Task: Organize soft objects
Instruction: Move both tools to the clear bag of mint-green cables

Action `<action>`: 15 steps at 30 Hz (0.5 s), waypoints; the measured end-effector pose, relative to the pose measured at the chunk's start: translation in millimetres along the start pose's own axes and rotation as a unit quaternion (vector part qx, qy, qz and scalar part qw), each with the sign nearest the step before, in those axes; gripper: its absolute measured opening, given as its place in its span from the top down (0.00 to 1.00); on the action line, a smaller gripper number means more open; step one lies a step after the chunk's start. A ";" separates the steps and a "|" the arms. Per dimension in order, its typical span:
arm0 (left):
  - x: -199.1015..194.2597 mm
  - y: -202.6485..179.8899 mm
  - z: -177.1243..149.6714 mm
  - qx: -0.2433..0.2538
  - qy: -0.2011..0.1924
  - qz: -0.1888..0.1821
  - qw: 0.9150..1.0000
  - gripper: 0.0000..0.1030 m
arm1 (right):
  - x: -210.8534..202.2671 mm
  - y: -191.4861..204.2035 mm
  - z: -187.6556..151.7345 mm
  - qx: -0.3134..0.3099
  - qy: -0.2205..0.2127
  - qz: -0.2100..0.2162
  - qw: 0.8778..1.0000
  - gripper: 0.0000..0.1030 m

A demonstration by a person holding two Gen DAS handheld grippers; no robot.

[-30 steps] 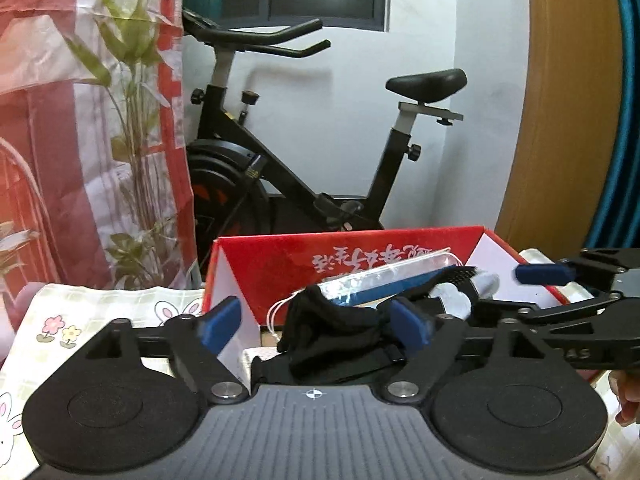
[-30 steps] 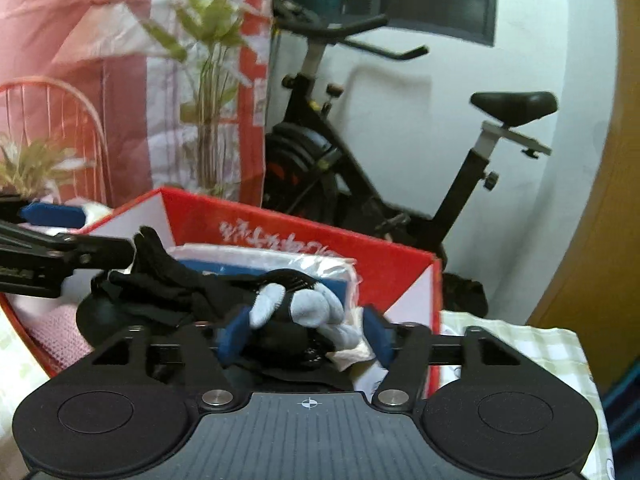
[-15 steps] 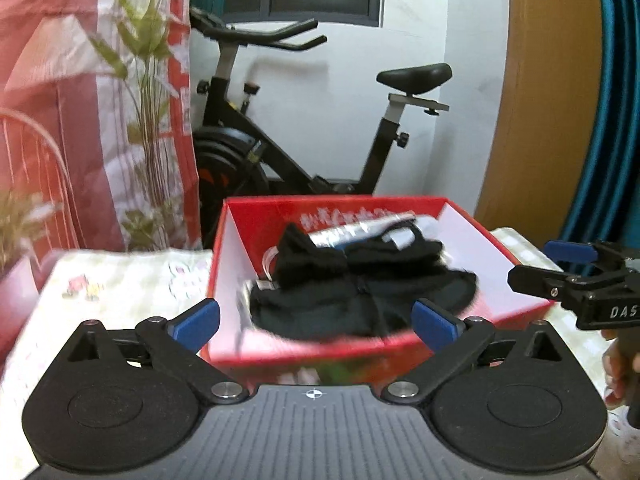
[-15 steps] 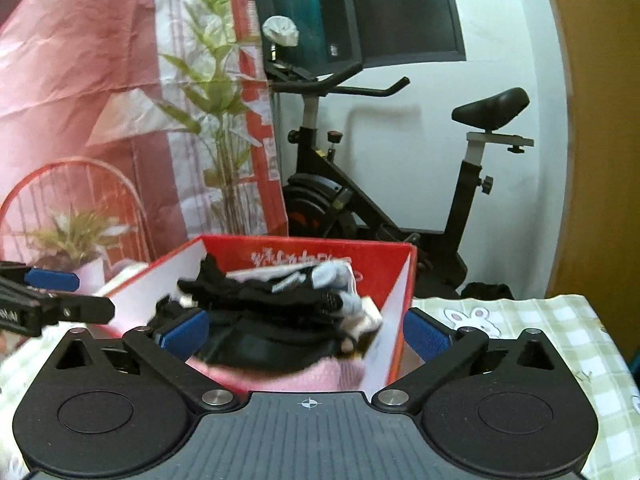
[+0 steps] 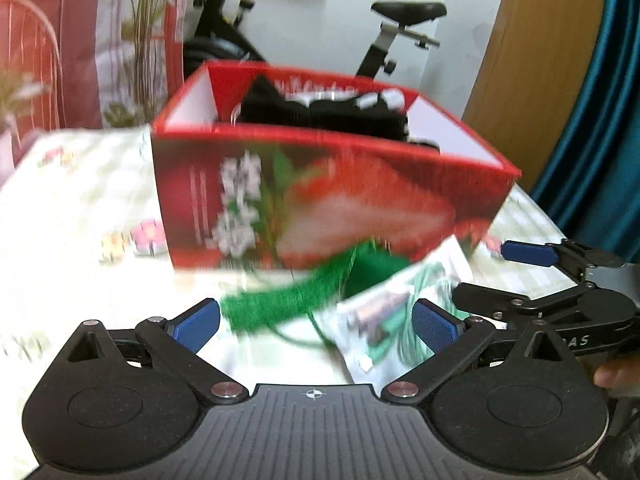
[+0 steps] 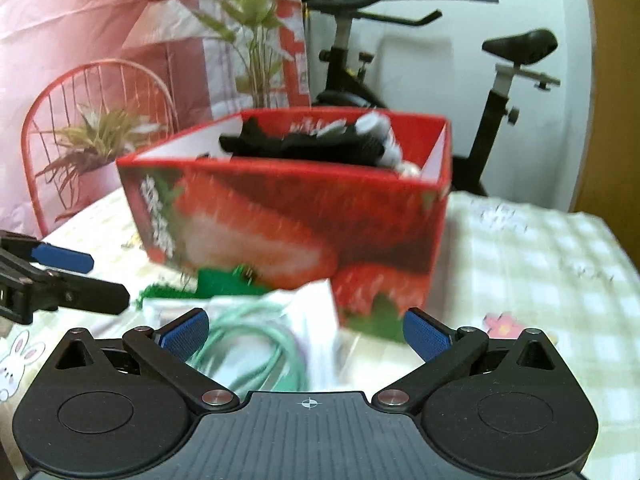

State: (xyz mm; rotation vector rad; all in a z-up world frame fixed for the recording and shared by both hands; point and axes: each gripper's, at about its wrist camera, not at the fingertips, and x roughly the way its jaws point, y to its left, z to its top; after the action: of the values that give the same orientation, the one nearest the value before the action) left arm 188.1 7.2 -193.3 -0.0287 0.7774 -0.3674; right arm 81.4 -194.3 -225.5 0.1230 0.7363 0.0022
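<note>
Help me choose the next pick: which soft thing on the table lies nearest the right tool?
The clear packet of mint-green cord, lying right between the right tool's open jaws. The green knitted piece lies farther off, against the red box.

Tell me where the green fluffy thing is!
The green thing lies on the tablecloth in front of the red box, beside a clear packet.

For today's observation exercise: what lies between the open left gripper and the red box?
A green knitted item and a clear packet on the tablecloth, shown in the left wrist view.
</note>
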 end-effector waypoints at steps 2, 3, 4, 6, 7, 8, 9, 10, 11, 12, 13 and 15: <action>5.5 1.7 -7.7 -0.009 0.010 -0.005 1.000 0.00 | 5.5 3.2 -9.1 0.006 0.007 -0.003 1.000 0.00; 7.4 1.8 -10.6 -0.011 0.012 -0.007 1.000 0.00 | 9.1 4.2 -13.1 0.012 0.013 -0.006 1.000 0.00; 9.4 2.4 -13.1 -0.012 0.015 -0.009 1.000 0.00 | 12.5 4.9 -17.5 0.018 0.020 -0.008 1.000 0.00; 11.9 2.8 -19.4 -0.013 0.016 -0.013 1.000 0.02 | 17.8 6.2 -25.1 0.024 0.025 -0.008 0.999 0.00; 13.1 3.2 -21.7 -0.013 0.015 -0.015 1.000 0.02 | 18.4 6.8 -28.9 0.026 0.021 -0.005 0.999 0.00; 14.6 4.1 -23.2 -0.014 0.015 -0.017 1.000 0.04 | 18.4 7.4 -31.3 0.026 0.019 -0.002 0.999 0.00; 16.4 5.2 -24.6 -0.015 0.014 -0.021 1.000 0.09 | 19.4 6.8 -31.2 0.024 0.018 0.000 1.000 0.00; 18.1 6.5 -26.5 -0.018 0.015 -0.027 0.999 0.12 | 19.6 6.0 -31.6 0.026 0.018 0.001 0.999 0.00; 19.7 7.0 -28.5 -0.023 0.016 -0.033 0.999 0.18 | 20.2 4.7 -32.1 0.032 0.020 0.004 0.999 0.00; 22.2 5.1 -30.5 -0.027 0.016 -0.039 0.999 0.27 | 21.5 2.8 -33.1 0.041 0.026 0.010 0.999 0.00; 25.0 5.1 -32.3 -0.031 0.017 -0.047 0.998 0.32 | 22.5 -0.1 -33.8 0.050 0.031 0.016 0.998 0.00; 28.7 6.4 -37.6 -0.038 0.020 -0.060 0.997 0.46 | 23.4 -3.4 -33.9 0.055 0.031 0.021 0.998 0.00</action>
State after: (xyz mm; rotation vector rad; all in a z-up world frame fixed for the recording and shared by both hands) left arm 182.9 7.7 -240.7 -0.1406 0.8317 -0.4539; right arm 75.8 -192.8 -266.4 0.2446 0.7967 0.0057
